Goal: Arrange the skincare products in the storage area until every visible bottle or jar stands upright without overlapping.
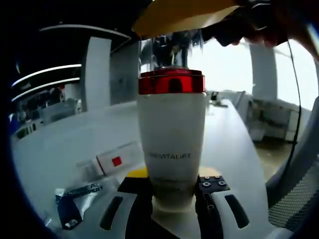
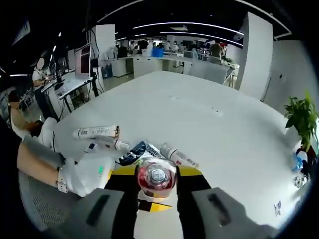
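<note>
Left gripper view: left tongs clamping white red-collared bottle upright. Right tongs gripping its clear cap. Next: standing it on white table, releasing.

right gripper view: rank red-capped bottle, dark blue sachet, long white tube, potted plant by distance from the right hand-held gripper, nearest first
1. Red-capped bottle: between the jaws of the right hand-held gripper, seen from above.
2. Dark blue sachet: on the white table just past the bottle, slightly left.
3. Long white tube: farther left, lying flat.
4. Potted plant: off the table's far right edge.
</note>
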`<state>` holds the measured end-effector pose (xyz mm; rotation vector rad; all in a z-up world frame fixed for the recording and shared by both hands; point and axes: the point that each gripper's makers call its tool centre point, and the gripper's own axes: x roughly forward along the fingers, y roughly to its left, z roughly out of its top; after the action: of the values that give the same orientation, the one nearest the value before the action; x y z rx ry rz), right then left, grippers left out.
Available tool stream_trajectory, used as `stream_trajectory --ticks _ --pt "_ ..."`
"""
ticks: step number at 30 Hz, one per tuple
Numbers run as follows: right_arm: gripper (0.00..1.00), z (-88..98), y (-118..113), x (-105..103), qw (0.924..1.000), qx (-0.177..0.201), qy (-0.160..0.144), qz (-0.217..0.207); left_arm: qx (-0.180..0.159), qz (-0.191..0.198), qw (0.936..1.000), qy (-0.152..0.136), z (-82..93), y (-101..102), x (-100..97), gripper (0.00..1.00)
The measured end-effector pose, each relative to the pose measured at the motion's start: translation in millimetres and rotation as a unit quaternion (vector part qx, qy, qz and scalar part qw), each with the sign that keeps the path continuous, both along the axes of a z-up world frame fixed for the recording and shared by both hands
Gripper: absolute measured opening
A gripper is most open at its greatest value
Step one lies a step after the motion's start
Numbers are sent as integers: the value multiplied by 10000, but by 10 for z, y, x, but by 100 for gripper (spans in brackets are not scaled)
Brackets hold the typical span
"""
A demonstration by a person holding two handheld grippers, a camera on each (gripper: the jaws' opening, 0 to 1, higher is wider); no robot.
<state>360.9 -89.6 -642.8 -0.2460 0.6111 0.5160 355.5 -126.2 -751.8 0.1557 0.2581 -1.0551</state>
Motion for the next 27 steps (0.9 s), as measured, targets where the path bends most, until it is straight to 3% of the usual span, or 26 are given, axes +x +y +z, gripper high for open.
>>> stream_trajectory --ticks 2,8,10,13,18,19,20,21,23,24,25,27 --pt "29 22 4 -19 9995 -227 -102 174 -2 25 10000 35 -6 4 5 29" --pt "27 -5 25 -56 9983 -155 13 554 104 -355 9990 231 -54 24 -54 28" --pt "27 21 68 -77 9958 -95 3 911 227 -524 9983 142 -56 48 -71 29" --pt "27 36 41 -52 9937 -32 134 1112 292 -723 9968 166 -65 103 -100 28" --pt "27 32 79 -66 9840 -57 225 1764 329 -1006 9943 121 4 209 -129 27" --pt "27 28 84 -64 9790 -109 201 2023 254 -1104 9935 96 46 210 -135 28" --pt "27 23 71 -59 9796 -48 282 1990 233 -1214 9923 100 90 222 -133 28" --pt "27 19 73 -66 9744 -128 273 2226 245 -1281 9914 51 121 227 -120 29" --pt "27 16 65 -53 9731 -86 329 2278 220 -1415 9897 -57 206 236 -86 33" --pt "27 15 85 -68 9670 -145 285 2527 202 -1426 9895 -88 241 239 -54 36" --pt "27 13 75 -47 9678 -84 339 2494 172 -1446 9893 -119 265 236 -35 38" --pt "27 7 75 -41 9618 -172 387 2703 154 -1528 9880 -193 292 227 -25 40"
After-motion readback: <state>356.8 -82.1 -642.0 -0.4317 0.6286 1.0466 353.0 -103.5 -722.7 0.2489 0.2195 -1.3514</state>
